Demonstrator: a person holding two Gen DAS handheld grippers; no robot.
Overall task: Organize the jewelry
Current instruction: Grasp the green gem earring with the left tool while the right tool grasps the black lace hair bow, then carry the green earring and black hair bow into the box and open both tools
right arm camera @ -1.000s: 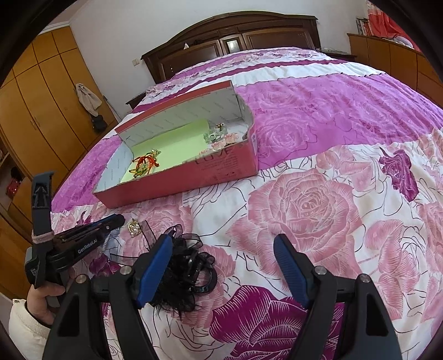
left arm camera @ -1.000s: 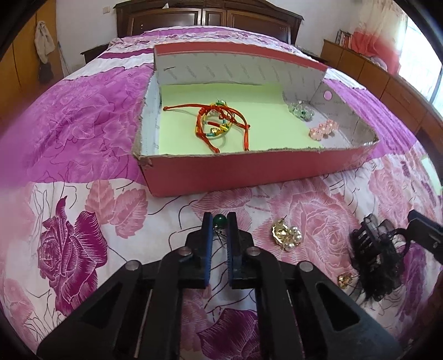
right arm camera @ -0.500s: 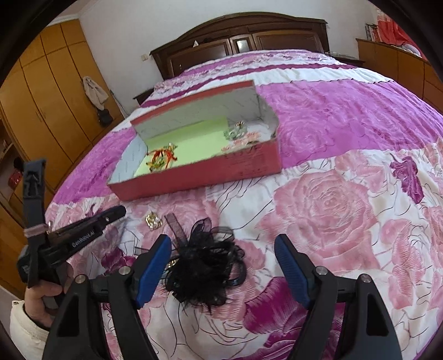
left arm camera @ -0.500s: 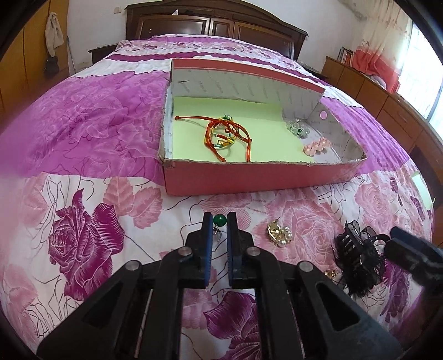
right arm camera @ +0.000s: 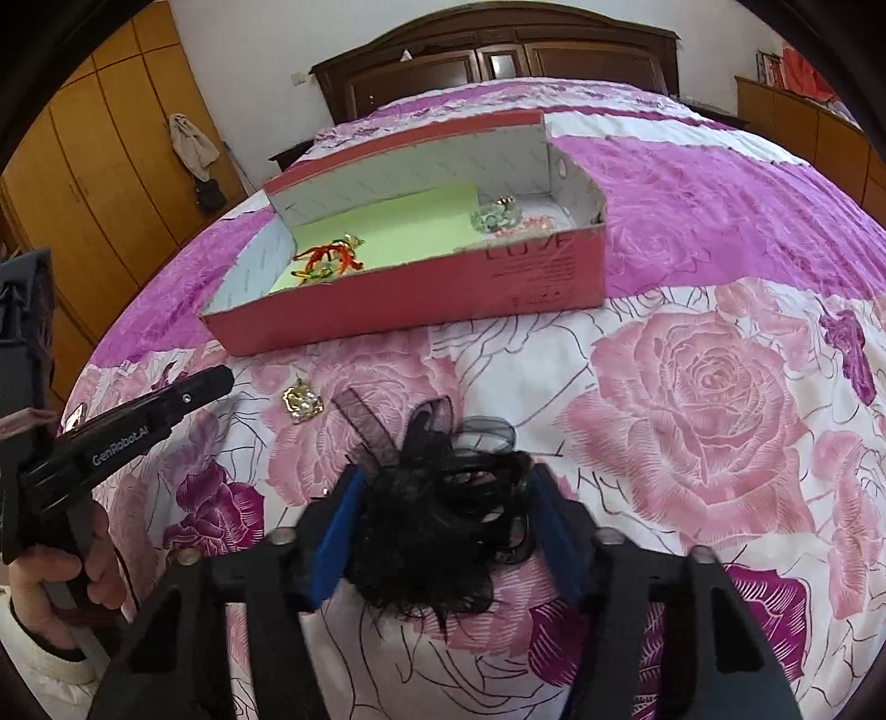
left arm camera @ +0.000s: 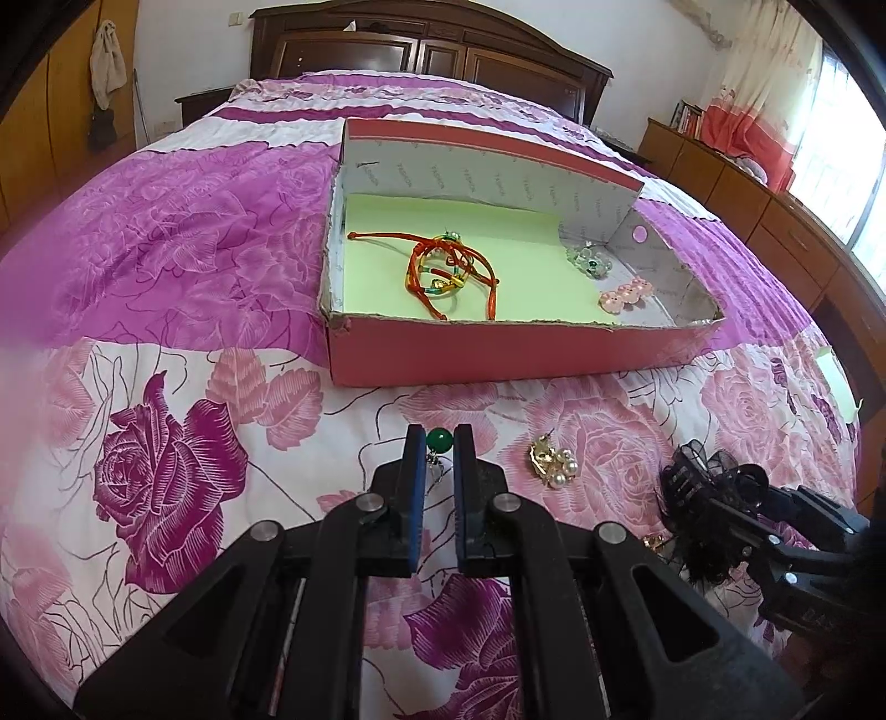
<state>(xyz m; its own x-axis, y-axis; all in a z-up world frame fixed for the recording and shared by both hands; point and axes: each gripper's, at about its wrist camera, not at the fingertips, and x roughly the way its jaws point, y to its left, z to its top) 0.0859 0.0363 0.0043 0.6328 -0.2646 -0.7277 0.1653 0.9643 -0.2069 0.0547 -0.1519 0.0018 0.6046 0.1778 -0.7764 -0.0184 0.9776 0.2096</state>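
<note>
A red cardboard box [left arm camera: 470,354] [right arm camera: 421,310] with a green lining lies on the bed. Inside are a red cord bracelet [left arm camera: 448,271] [right arm camera: 326,260], a clear crystal piece [left arm camera: 590,257] [right arm camera: 490,219] and a pink bead piece [left arm camera: 626,293]. My left gripper [left arm camera: 440,437] is shut on a green bead earring [left arm camera: 440,441], held above the bedspread in front of the box. A gold and pearl brooch [left arm camera: 551,459] [right arm camera: 302,401] lies on the bedspread. My right gripper [right arm camera: 443,493] has closed on the black frilly hair clip [right arm camera: 443,509] [left arm camera: 703,498].
The bed carries a pink and purple rose bedspread [left arm camera: 166,471]. A dark wooden headboard [left arm camera: 432,50] stands behind. Wooden wardrobes [right arm camera: 94,183] line the left, a low cabinet [left arm camera: 736,188] the right. A small gold piece [left arm camera: 656,540] lies by the hair clip.
My right gripper has moved forward over the black hair clip and its jaws have narrowed onto it. My left gripper has lifted and drawn back a little with the green earring.
</note>
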